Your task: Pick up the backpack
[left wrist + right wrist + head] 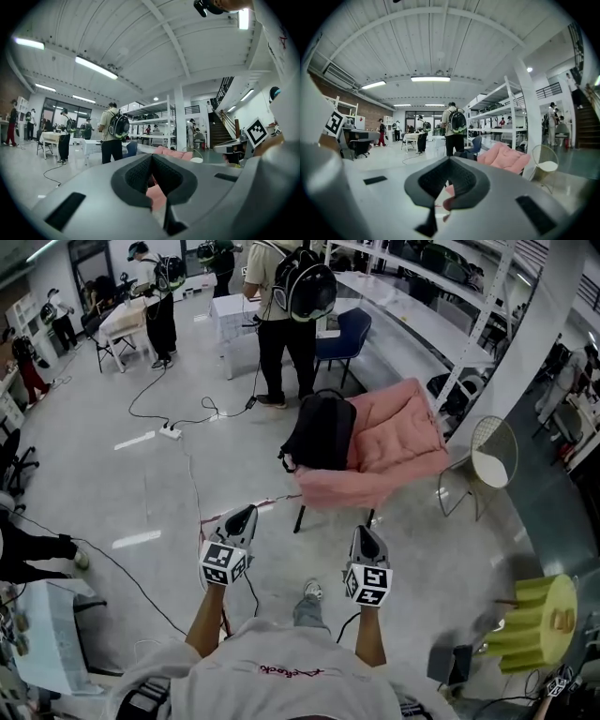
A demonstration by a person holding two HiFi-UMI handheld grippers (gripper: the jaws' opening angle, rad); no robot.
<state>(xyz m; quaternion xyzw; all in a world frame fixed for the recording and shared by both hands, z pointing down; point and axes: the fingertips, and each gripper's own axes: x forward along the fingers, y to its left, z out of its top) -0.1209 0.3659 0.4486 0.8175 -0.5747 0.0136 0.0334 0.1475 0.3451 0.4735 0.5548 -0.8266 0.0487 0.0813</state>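
Matt black cloth backpack (322, 432) on a soft, quilted pink cloth chair (394, 442) — glossy, smooth grey floor (169, 484), centre frame.

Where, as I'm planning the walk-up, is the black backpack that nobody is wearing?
In the head view's centre, the black backpack sits upright on the left end of the pink chair, with a standing person just beyond it.

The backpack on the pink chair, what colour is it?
Black. The backpack shows best in the head view.
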